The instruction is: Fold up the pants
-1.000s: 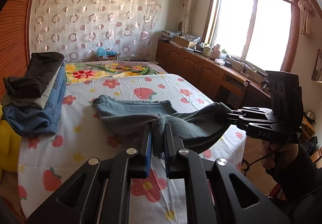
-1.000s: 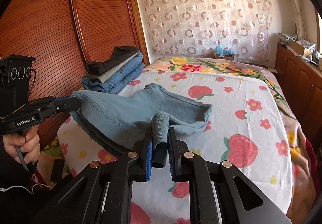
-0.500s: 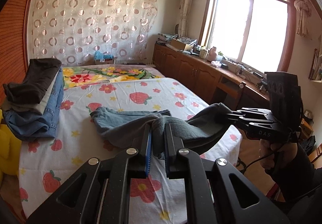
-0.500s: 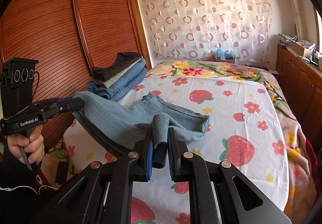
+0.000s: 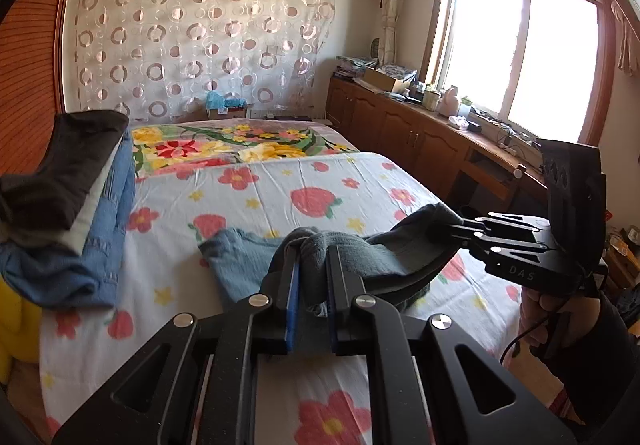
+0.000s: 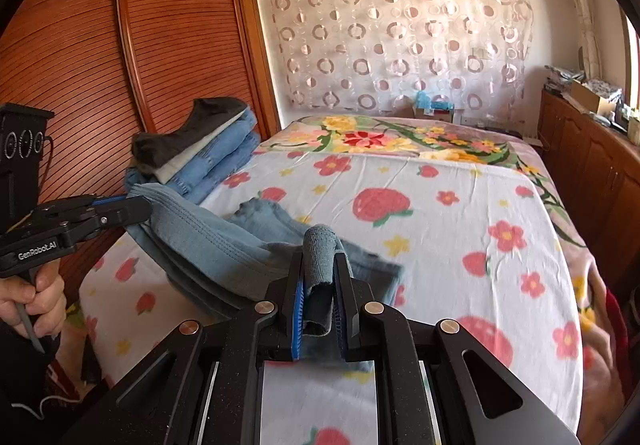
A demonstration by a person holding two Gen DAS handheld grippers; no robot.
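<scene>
Wardrobe [image 6: 80,57]: brown slatted doors, far left of both tongs, behind the stack.
Stack [image 5: 68,205]: folded clothes on the bed's left edge, ahead and left of the left tongs; a dark piece on top, a pale one under it, blue denim below.
Left tongs [image 5: 312,285]: fingers clamped on a bunched fold of the pants, which pokes up between the blue pads. In the right view [image 6: 136,207] these tongs sit at the left, held by a hand, closed on the pants' edge.
Pants [image 5: 360,257]: grey-blue, hanging slack between the two tongs, lifted at both gripped ends; the far part rests on the bed just ahead of the tongs.
Right tongs [image 6: 318,293]: fingers closed on a rolled fold of the pants [image 6: 224,245] that stands upright between them. In the left view [image 5: 460,229] these tongs reach in from the right, closed on the cloth's other end.
Bed [image 6: 460,213]: white sheet with strawberries and flowers, under and beyond both tongs; a floral blanket at the far end.
Curtain [image 5: 200,37]: sheer, ringed pattern, straight ahead past the bed.
Cabinets [image 5: 420,141]: low wooden run, right of the tongs, cluttered top.
Window [image 5: 520,57]: bright, above the cabinets.
</scene>
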